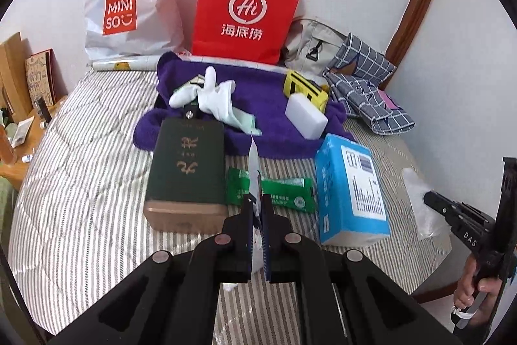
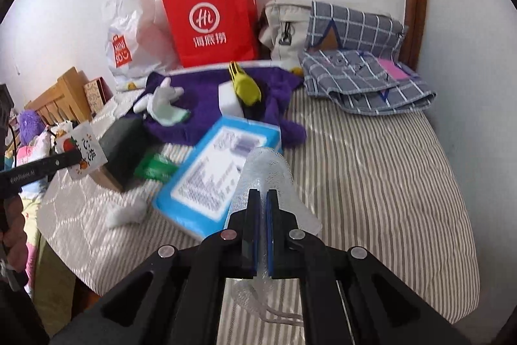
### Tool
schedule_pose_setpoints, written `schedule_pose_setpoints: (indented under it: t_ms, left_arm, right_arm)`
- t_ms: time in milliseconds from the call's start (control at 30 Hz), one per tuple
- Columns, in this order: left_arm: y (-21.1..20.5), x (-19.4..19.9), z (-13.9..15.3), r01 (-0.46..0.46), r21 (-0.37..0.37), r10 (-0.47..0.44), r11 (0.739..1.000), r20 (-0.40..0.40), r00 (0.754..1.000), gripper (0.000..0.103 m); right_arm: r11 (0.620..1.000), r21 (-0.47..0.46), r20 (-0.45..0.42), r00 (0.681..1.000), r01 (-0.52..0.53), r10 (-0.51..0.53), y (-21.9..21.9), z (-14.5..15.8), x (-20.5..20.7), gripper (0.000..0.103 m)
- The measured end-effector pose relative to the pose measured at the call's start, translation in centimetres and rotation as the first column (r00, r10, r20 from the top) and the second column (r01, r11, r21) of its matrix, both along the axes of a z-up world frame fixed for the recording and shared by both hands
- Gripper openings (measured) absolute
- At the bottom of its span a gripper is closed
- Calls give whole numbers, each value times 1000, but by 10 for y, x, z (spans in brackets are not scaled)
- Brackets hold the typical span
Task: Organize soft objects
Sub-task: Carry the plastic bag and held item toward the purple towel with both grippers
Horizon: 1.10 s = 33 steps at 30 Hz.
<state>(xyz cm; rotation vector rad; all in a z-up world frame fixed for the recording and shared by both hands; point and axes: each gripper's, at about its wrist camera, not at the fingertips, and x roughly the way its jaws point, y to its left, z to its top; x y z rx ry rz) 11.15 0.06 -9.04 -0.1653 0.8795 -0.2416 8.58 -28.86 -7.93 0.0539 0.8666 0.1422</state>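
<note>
- Left gripper (image 1: pixel 257 202) has its jaws pinched on a thin white packet (image 1: pixel 254 170), held edge-on above the striped bed (image 1: pixel 80 170) — light, floppy.
- Right gripper (image 2: pixel 262 199) is clamped on a clear bubble-wrap sheet (image 2: pixel 266 173) over the bed — soft, slippery; grip a folded edge.

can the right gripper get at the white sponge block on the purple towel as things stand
Probably not yet: the right gripper is shut on a clear bubble-wrap pouch, and the blue tissue pack lies between it and the white sponge block.
</note>
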Motion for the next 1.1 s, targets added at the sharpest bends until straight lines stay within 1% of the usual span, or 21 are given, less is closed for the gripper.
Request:
schedule_pose_setpoints:
  t_ms: [300,500,900,1100]
  left_arm:
    - [6,31,14,-17,14,17,1000,17,1000,5]
    - [13,61,17,-31,17,31,999,14,999,5]
    - [16,128,19,-30,28,30,999,4,1000,5]
    - [17,157,9,-30,28,31,999,-10,999,5]
  right_arm:
    - [999,16,33,999,-29,28,21,23,42,4]
    - [998,27,34,998,-54,53,40,28,79,4]
    - [992,32,21,993,-120,120,85,24,155,4]
    - [986,57,-22,987,-158,159,103,4,191,4]
